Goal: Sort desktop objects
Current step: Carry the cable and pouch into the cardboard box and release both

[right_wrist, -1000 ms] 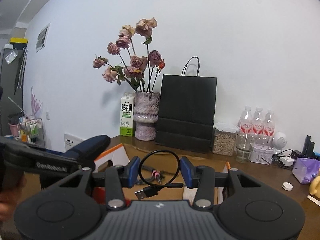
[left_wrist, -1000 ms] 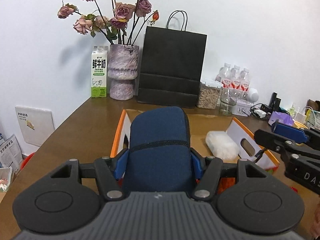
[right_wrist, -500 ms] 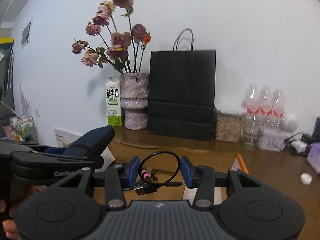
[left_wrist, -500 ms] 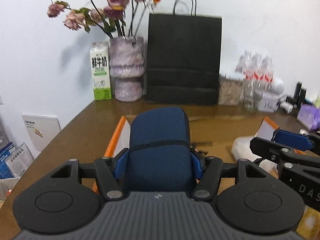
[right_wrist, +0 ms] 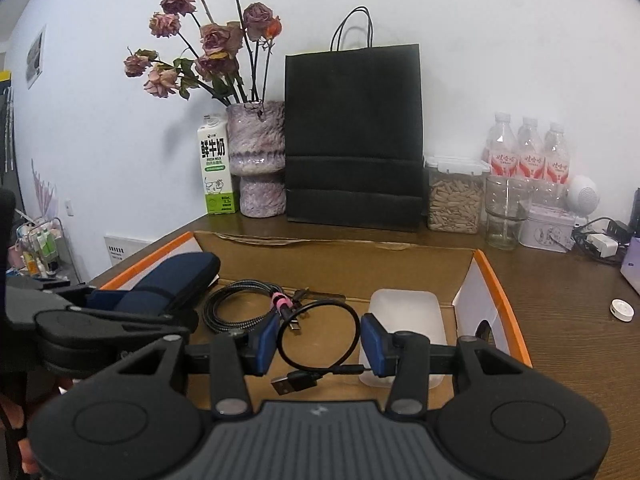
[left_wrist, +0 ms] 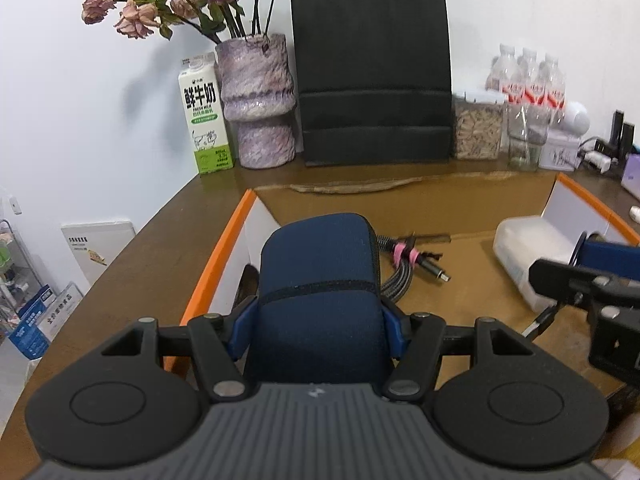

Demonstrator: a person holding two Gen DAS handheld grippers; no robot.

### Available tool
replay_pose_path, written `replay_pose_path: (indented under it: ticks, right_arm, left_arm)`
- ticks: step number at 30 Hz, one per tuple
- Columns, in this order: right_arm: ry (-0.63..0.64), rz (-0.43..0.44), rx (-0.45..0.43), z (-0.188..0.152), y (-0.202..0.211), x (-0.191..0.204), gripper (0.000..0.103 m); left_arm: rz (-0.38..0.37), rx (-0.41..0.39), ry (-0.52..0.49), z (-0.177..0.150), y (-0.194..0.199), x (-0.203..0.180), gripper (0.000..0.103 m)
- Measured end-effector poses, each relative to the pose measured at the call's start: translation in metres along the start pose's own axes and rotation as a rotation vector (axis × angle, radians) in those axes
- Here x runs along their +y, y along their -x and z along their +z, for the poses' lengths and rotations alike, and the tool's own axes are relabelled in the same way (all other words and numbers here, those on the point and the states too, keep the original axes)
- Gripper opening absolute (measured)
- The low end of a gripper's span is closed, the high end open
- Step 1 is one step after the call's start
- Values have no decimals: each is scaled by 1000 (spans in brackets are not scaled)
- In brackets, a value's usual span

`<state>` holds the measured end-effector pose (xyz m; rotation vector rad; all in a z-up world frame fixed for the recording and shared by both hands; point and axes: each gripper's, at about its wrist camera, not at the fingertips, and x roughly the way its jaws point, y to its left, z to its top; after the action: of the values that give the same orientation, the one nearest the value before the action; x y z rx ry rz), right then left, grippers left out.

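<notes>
**Desk:** What is the left gripper (left_wrist: 318,322) holding?

**Photo:** A dark navy blue case (left_wrist: 320,288), rounded and fabric-covered with a black seam band across it. The fingers are clamped on its two sides, above the left end of an open cardboard box (right_wrist: 502,296) with orange edges and white flaps.

**Desk:** And the right gripper (right_wrist: 319,342)?

**Photo:** Its blue pads (right_wrist: 266,338) grip a thin black cable (right_wrist: 320,336) coiled in a loop, a USB plug hanging from the lower end. The loop hangs over the box interior.

**Desk:** Anything already in the box?

**Photo:** A braided grey cable bundle (right_wrist: 236,308), tied with a pink strap, lies on the box floor beside the case. A frosted white plastic container (right_wrist: 404,308) lies at the right end.

**Desk:** Background?

**Photo:** A black paper bag (right_wrist: 354,136), a vase of dried roses (right_wrist: 258,156) and a milk carton (right_wrist: 216,164) stand against the wall on the wooden desk (right_wrist: 572,344).
</notes>
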<state>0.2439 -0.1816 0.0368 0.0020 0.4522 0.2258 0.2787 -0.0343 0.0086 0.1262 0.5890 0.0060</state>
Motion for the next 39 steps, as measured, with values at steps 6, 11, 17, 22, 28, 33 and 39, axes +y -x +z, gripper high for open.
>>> replay_pose_path:
  ticks: [6, 11, 17, 22, 28, 33, 39]
  right_arm:
    - [27, -17, 5, -2, 0, 5, 47]
    - [23, -62, -49, -2, 11, 4, 101]
    - [20, -64, -77, -1, 18, 3, 103]
    - [33, -64, -87, 0, 21, 6, 103]
    - [29, -67, -91, -1, 23, 5, 103]
    - [28, -65, -94, -1, 23, 5, 103]
    - [28, -62, -99, 0, 25, 5, 103]
  left_arm:
    - [13, 17, -5, -4, -2, 2, 67]
    - [38, -103, -10, -6, 17, 2, 103]
    - [119, -190, -21, -9, 29, -1, 103]
    - [118, -187, -11, -8, 28, 3, 103]
    - [115, -200, -2, -9, 30, 4, 103]
    - [104, -206, 7, -9, 32, 5, 103]
    - [71, -218, 44, -9, 35, 11, 103]
